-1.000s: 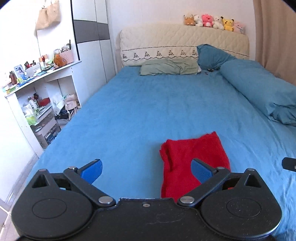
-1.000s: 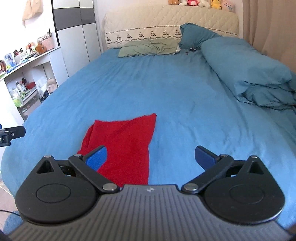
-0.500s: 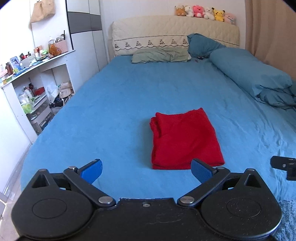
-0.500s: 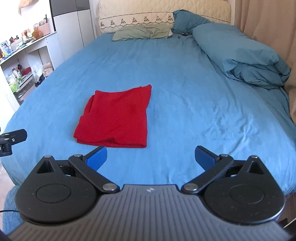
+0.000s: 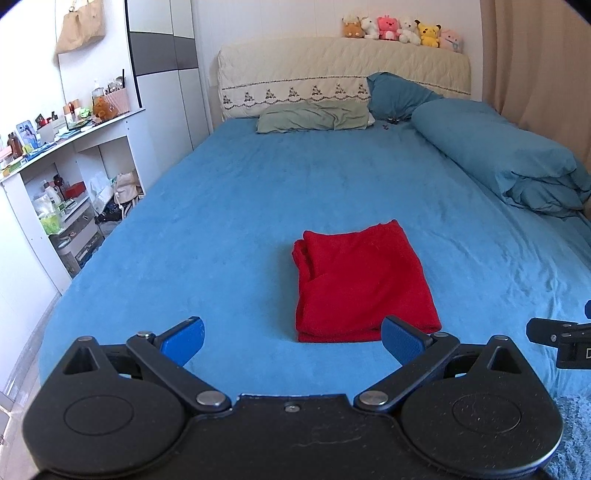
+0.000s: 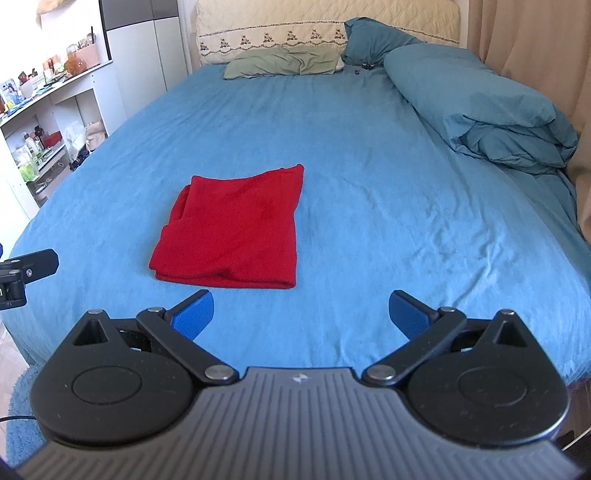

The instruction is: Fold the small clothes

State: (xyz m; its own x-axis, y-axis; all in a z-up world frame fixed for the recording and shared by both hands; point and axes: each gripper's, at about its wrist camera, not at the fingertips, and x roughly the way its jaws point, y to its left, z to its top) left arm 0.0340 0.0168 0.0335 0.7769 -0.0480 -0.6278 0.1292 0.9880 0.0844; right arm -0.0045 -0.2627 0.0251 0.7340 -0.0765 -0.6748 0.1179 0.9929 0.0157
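Observation:
A red garment (image 5: 360, 282) lies folded into a neat rectangle on the blue bed sheet (image 5: 258, 206); the right wrist view shows the same red garment (image 6: 232, 229) left of centre. My left gripper (image 5: 293, 341) is open and empty, held back near the foot of the bed, its right pad just in front of the garment's near edge. My right gripper (image 6: 301, 315) is also open and empty, to the right of the garment and short of it. Each gripper's tip shows at the edge of the other's view.
A rolled blue duvet (image 5: 509, 162) runs along the bed's right side. Pillows (image 5: 314, 118) and a headboard with plush toys (image 5: 402, 27) are at the far end. White shelves (image 5: 55, 177) full of small items stand left of the bed. A fluffy blue rug (image 6: 22, 413) lies below.
Both grippers have drawn back from the red garment toward the foot of the bed and risen; the garment now lies whole in view and farther away. It has not moved.

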